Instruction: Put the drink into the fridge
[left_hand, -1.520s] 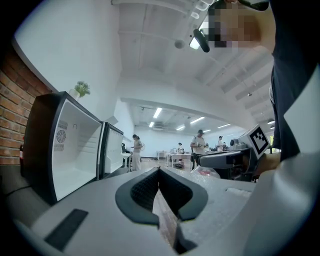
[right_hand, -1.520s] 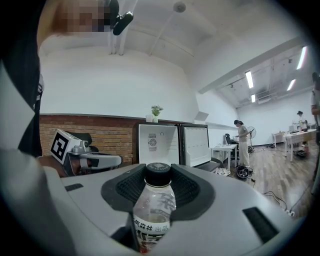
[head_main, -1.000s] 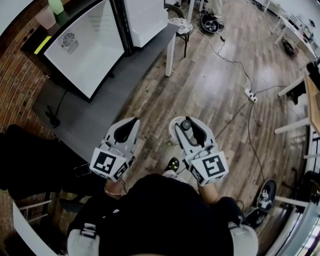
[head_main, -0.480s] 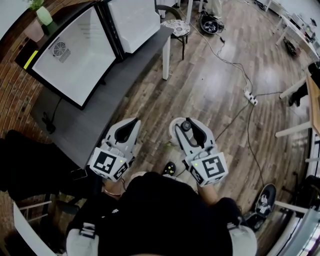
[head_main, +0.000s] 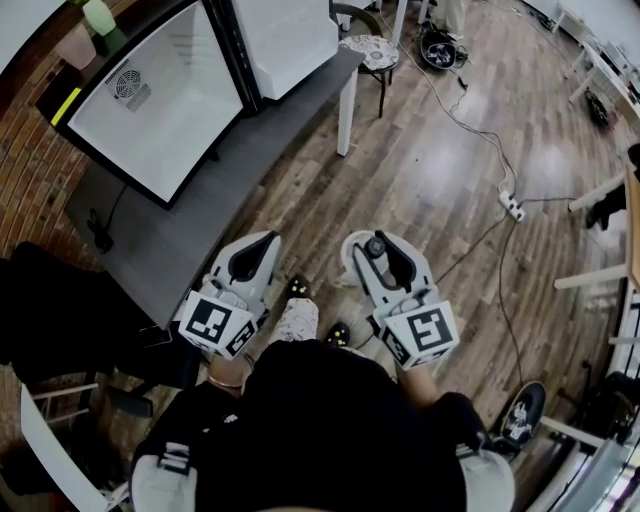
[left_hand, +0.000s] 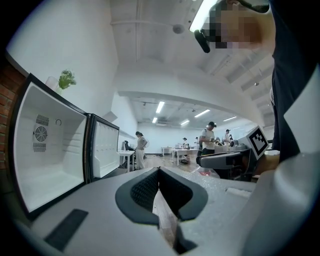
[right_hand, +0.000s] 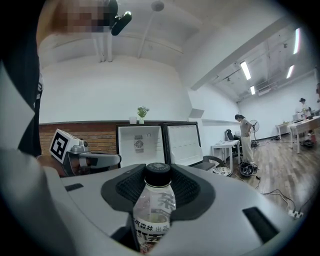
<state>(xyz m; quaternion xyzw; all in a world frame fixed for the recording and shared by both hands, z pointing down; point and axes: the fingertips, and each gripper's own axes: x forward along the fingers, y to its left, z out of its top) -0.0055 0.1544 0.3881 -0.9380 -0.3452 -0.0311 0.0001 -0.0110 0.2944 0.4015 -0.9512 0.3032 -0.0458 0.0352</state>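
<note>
Drink bottle (right_hand: 154, 205), clear with a black cap and a printed label, stood upright between the jaws of the right hand-held gripper (head_main: 380, 250). The gripper's dark pads were clamped on either side of the bottle's neck and shoulder. So the drink bottle was carried in the air over the wooden floor (head_main: 440, 160), well apart from the fridge (head_main: 150, 110).

Farthest left ran a brick wall (head_main: 30, 170). The fridge stood against it with its white inside open to the room and a round fan grille (head_main: 130, 82) on its back wall. A small green plant (head_main: 98, 14) sat on its top beside a pale cup (head_main: 76, 42). The fridge door (head_main: 290, 35) was swung wide on the right side. A grey surface (head_main: 180, 220) spread in front of the fridge, with a black cable (head_main: 105, 225) lying on it.

Next came the left hand-held gripper (head_main: 258, 250), pointing level toward the fridge. Its jaws were together at the tips and held nothing; only a thin slit of floor showed behind them. The person's shoe (head_main: 297, 288) showed on the floor between the two hand-held grippers.

Further right stood a white table leg (head_main: 347, 110) and a stool (head_main: 368, 50) with a patterned seat. A white power strip (head_main: 511, 205) lay on the boards, its cord trailing away. In the right gripper view, a person (right_hand: 245, 137) stood far off to the right.
</note>
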